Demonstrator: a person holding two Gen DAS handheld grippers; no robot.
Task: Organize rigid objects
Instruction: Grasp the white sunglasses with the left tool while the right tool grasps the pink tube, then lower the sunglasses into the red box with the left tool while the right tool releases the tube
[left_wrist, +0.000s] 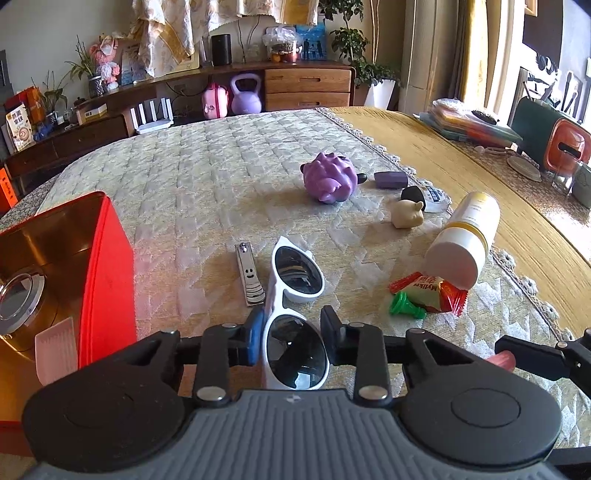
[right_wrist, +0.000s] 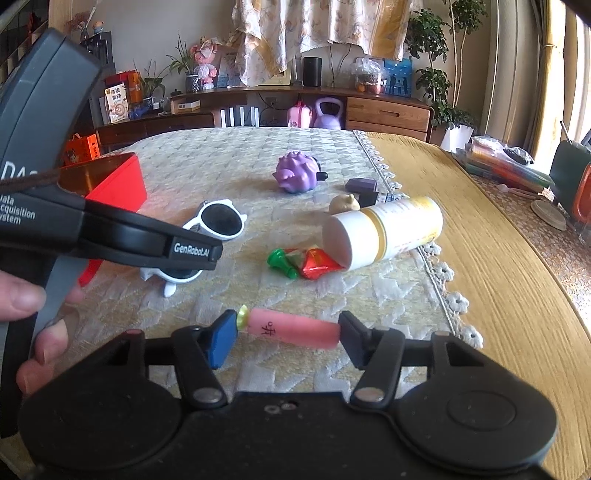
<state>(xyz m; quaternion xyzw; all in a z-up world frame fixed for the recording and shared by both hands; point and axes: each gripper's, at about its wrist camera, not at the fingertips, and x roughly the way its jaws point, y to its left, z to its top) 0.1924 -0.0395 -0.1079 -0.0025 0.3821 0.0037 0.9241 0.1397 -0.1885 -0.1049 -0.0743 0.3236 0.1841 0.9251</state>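
White sunglasses (left_wrist: 293, 317) lie on the quilted tablecloth; my left gripper (left_wrist: 293, 332) has its jaws on both sides of the near lens, closed on the frame. The sunglasses also show in the right wrist view (right_wrist: 218, 221), partly behind the left gripper. My right gripper (right_wrist: 286, 332) is shut on a pink foam dart (right_wrist: 291, 330) with a yellow-green tip, held end to end. A red box (left_wrist: 107, 273) with a gold inside stands at the left, holding a round metal tin (left_wrist: 18, 299).
On the cloth lie nail clippers (left_wrist: 249, 275), a purple spiky toy (left_wrist: 330, 181), a beige pig figure (left_wrist: 408, 214), a purple block (left_wrist: 389, 180), a white and yellow bottle (left_wrist: 461, 240) on its side, a red snack packet (left_wrist: 437, 293) and a green piece (left_wrist: 404, 306). Bare wooden table (right_wrist: 498, 258) at right.
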